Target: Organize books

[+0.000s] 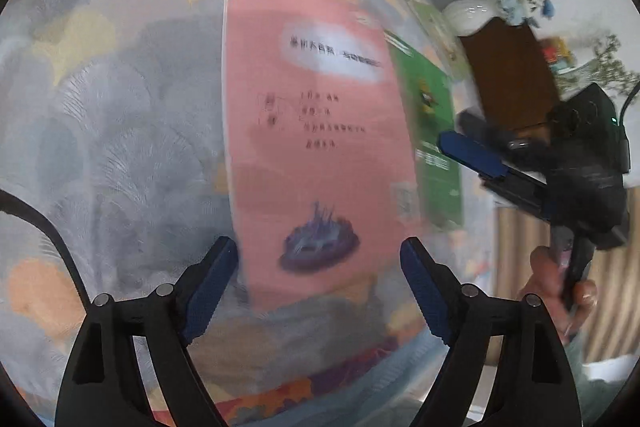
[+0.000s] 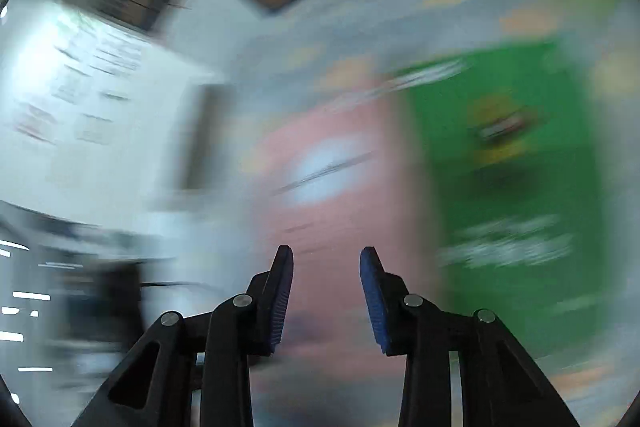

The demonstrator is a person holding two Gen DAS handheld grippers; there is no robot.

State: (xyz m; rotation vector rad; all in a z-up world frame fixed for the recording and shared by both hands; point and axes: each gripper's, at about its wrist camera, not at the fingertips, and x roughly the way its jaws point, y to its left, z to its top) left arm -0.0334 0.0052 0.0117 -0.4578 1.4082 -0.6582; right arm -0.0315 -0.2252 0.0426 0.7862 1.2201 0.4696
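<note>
On patterned cloth [image 1: 112, 115], pink book [image 1: 316, 131], green book [image 1: 434, 131] beside it

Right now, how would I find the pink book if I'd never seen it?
Look at the grey rug with scallop shapes. Two books lie on it side by side, and the pink book is the wider one, partly covering the green book. Only the pink one has a white oval patch with writing and a purple drawing.

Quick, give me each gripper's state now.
Left gripper: open wide, holding nothing, pink book ahead of it.
Right gripper: jaws apart with a narrow gap, nothing between them.
</note>
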